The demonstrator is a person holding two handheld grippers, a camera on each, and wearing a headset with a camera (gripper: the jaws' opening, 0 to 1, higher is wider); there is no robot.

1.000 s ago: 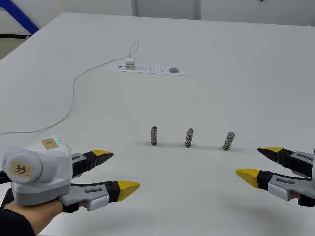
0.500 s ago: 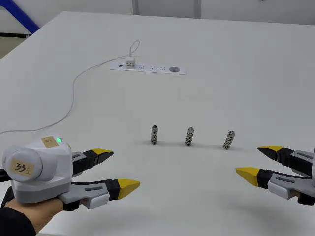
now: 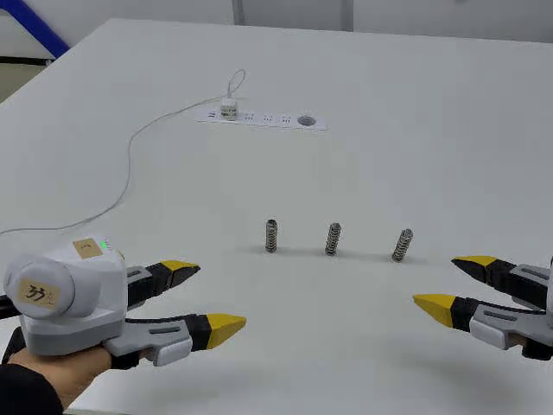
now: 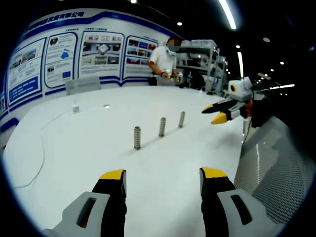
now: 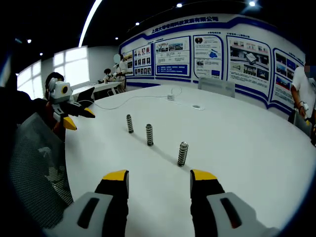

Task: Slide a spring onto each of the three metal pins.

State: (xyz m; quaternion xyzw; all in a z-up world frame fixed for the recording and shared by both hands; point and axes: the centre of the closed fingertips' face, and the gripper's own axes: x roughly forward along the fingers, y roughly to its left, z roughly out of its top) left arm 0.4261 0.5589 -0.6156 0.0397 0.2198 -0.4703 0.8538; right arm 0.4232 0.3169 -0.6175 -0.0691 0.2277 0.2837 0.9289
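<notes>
White tabletop (image 3: 415, 104), head view: a row of three springs (image 3: 333, 239) is standing upright, ahead of and between the left gripper (image 3: 218, 296) and right gripper (image 3: 436, 281), touching neither; both are holding their jaws apart and empty. Left gripper view: the springs are standing well ahead of the spread jaws. Right gripper view: the springs are receding leftward, the nearest standing just beyond the jaw gap.

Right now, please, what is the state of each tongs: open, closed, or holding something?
Left tongs: open, holding nothing.
Right tongs: open, holding nothing.
</notes>
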